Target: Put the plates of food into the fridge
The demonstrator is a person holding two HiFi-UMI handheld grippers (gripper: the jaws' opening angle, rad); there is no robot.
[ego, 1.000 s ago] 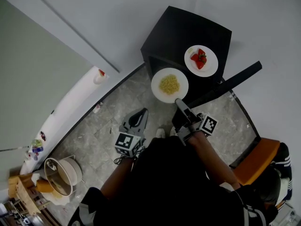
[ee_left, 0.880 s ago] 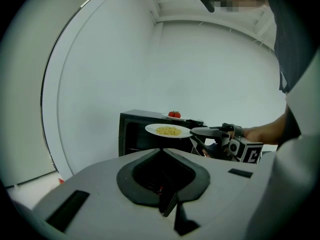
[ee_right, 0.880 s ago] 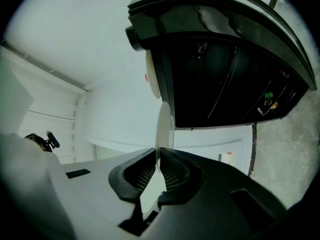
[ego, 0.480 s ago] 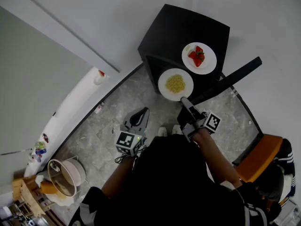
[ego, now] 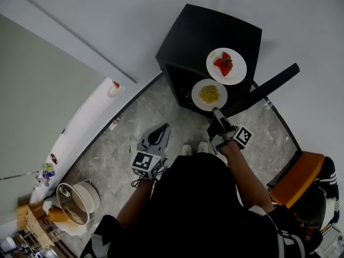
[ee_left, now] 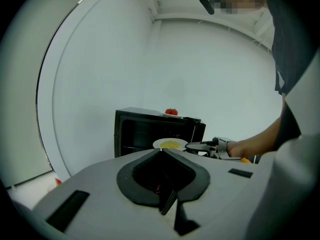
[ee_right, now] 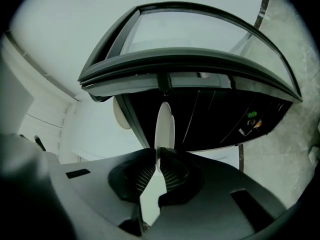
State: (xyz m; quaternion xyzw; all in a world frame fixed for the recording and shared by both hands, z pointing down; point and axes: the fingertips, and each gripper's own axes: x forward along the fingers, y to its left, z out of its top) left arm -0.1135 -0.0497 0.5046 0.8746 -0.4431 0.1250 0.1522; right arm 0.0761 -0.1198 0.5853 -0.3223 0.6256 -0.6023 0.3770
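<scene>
Right gripper (ego: pixel 216 113) has its fingers clamped tight on the rim of the plate of yellow food (ego: pixel 209 94). In the right gripper view the plate (ee_right: pixel 164 125) shows edge-on between the two pads, pinched at its near edge by the right gripper (ee_right: pixel 157 156). The plate is held level at the open front of the black fridge (ego: pixel 215 34), over the dark opening; can't tell if it rests on a shelf. The fridge door (ego: pixel 264 89) is swung open to the right of the plate. The dark fridge interior (ee_right: pixel 220 119) is right behind the plate.

A second plate of red food (ego: pixel 226 66) sits on top of the fridge, near its front edge, just beside the held plate but apart from it.

Left gripper (ego: pixel 157 135) is low over the grey stone floor (ego: pixel 115 144), well apart from the fridge. Its fingers are closed together with nothing between them, per the left gripper view (ee_left: pixel 161 154). That view looks across at the fridge (ee_left: pixel 145 131), with the yellow-food plate (ee_left: pixel 170 144) in front of it and the red food (ee_left: pixel 171 112) on top.

Pot (ego: pixel 78 202) at lower left, orange chair (ego: pixel 295 179) at right.
</scene>
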